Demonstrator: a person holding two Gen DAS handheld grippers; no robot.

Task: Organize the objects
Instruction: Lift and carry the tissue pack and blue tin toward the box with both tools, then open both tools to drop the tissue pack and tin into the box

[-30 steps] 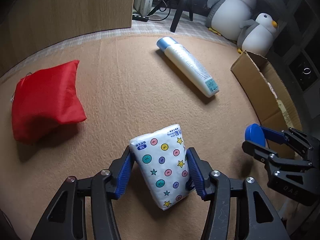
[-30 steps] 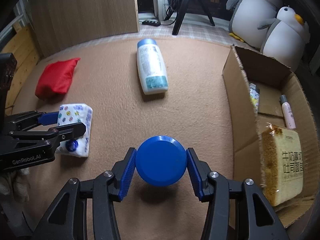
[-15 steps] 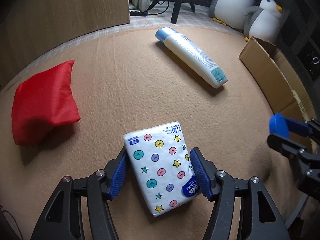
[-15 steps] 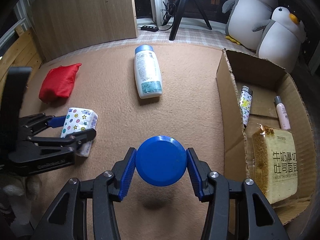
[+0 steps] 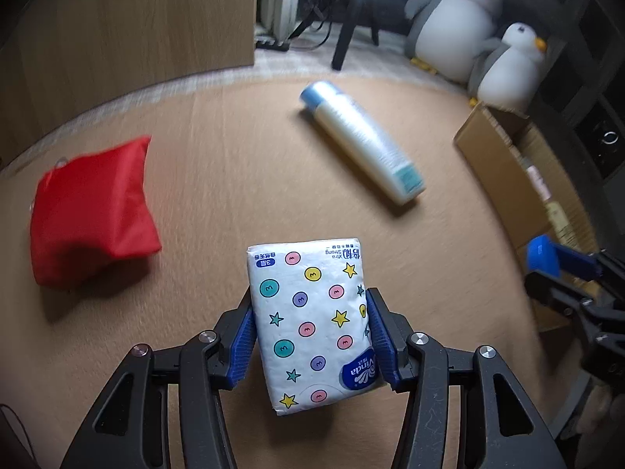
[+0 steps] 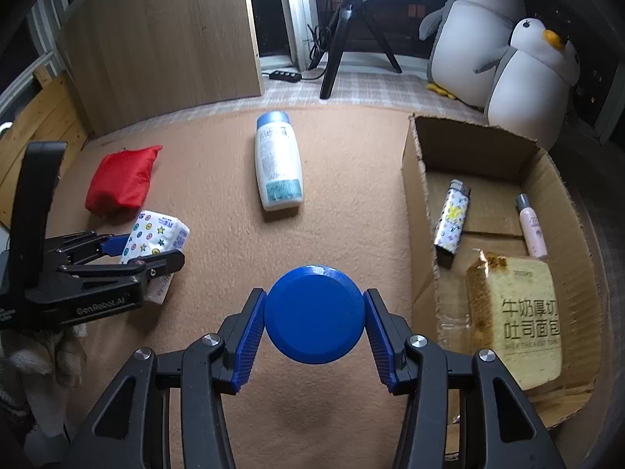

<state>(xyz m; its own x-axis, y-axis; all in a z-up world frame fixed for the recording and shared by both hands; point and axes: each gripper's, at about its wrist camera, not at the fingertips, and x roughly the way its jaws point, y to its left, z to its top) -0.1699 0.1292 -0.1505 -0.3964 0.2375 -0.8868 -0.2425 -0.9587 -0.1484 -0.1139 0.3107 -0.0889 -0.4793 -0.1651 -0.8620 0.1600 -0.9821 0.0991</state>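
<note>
A white tissue pack (image 5: 308,320) printed with coloured dots and stars sits upright between the blue pads of my left gripper (image 5: 310,336). The jaws are closing, the pads press its sides, and it hangs just above the tan carpet. In the right wrist view the pack (image 6: 156,234) and left gripper (image 6: 144,252) are at the left. My right gripper (image 6: 314,320) is shut on a round blue lid (image 6: 314,314), held above the carpet beside the open cardboard box (image 6: 418,179).
A white lotion bottle (image 6: 278,164) with a blue cap and a red pouch (image 6: 119,179) lie on the carpet. The box holds a lighter (image 6: 453,215), a small pink bottle (image 6: 531,226) and a bread pack (image 6: 515,312). Two plush penguins (image 6: 508,47) and a tripod (image 6: 343,39) stand behind.
The left jaws loosened, then closed again on the tissue pack, which now stands straighter and is off the carpet. The right gripper rose a little with the blue lid.
</note>
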